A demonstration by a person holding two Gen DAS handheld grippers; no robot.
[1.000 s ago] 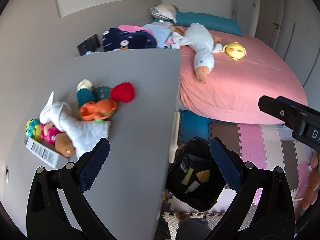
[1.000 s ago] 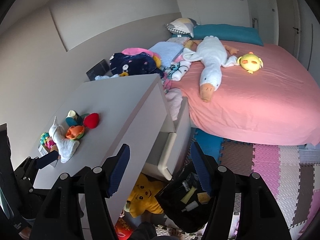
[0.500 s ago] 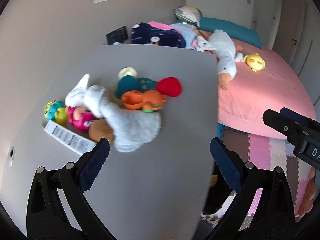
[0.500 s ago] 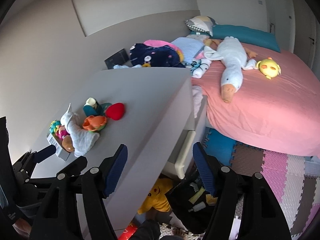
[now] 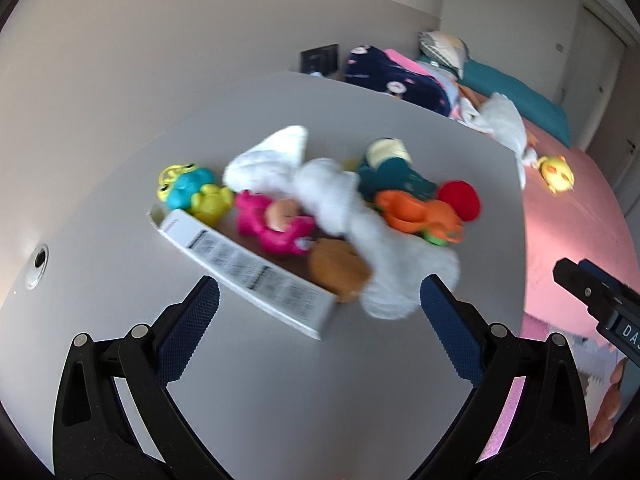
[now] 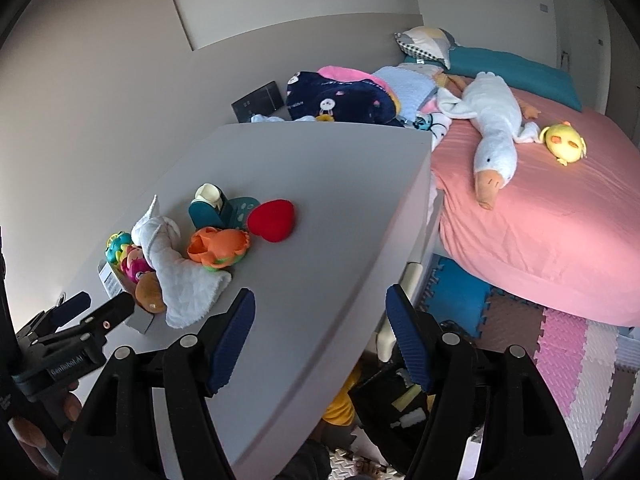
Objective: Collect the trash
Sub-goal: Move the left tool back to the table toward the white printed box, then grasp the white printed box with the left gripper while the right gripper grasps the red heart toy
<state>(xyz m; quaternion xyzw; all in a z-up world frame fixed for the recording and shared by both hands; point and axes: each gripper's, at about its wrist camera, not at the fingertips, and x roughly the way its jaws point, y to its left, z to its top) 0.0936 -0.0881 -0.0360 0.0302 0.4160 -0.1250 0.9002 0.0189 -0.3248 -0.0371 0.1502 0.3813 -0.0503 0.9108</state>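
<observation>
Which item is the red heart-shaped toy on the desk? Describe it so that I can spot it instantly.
Start at the grey desk beside the pink bed. A toy cluster sits near its wall side; the red heart lies at the cluster's bed-facing edge, beside the orange toy. It is the only plain, solid red piece.

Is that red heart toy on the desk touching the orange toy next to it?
Apart. The right wrist view shows a strip of grey desk between the red heart and the orange toy.
</observation>
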